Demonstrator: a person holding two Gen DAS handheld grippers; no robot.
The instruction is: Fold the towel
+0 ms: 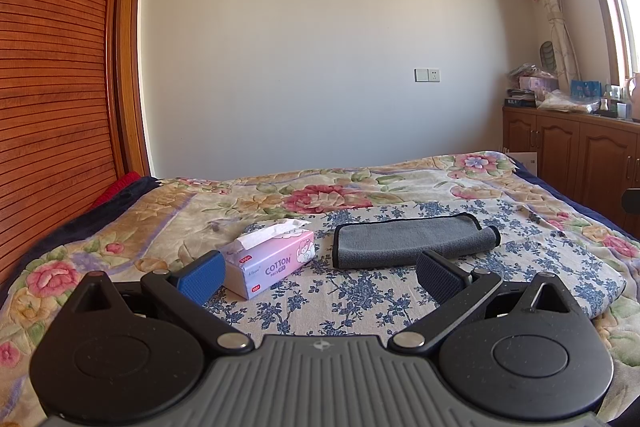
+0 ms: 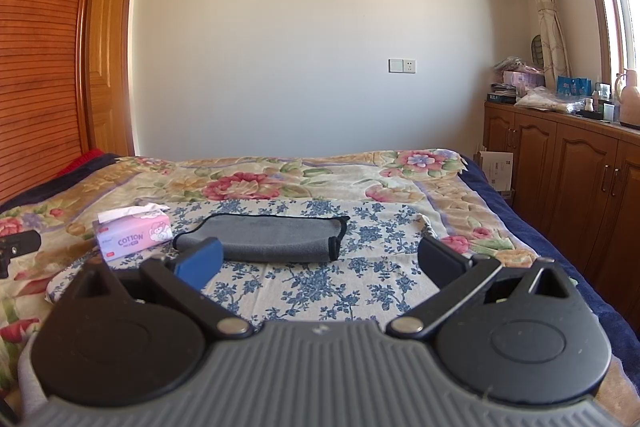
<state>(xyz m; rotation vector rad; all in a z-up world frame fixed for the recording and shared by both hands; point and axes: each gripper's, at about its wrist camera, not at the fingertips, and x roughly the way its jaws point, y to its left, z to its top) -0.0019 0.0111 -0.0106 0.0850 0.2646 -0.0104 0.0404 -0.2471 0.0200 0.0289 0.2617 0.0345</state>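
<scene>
Folded grey towel (image 1: 412,243) beside tissue pack (image 1: 272,259); left tongs (image 1: 320,273) spread.

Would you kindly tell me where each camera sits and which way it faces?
Left wrist: on the left gripper, above the bed, facing the far wall; open fingers frame the tissue box and grey towel.
Right wrist: on the right gripper, further right, same heading; open fingers, with the towel ahead.
Shared: towel, tissue box, blue-flowered cloth, wall socket.

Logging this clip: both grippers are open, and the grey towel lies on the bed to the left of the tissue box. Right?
Not quite. The towel lies right of the tissue box, as the left wrist view shows. Both the left gripper and the right gripper are open.
</scene>
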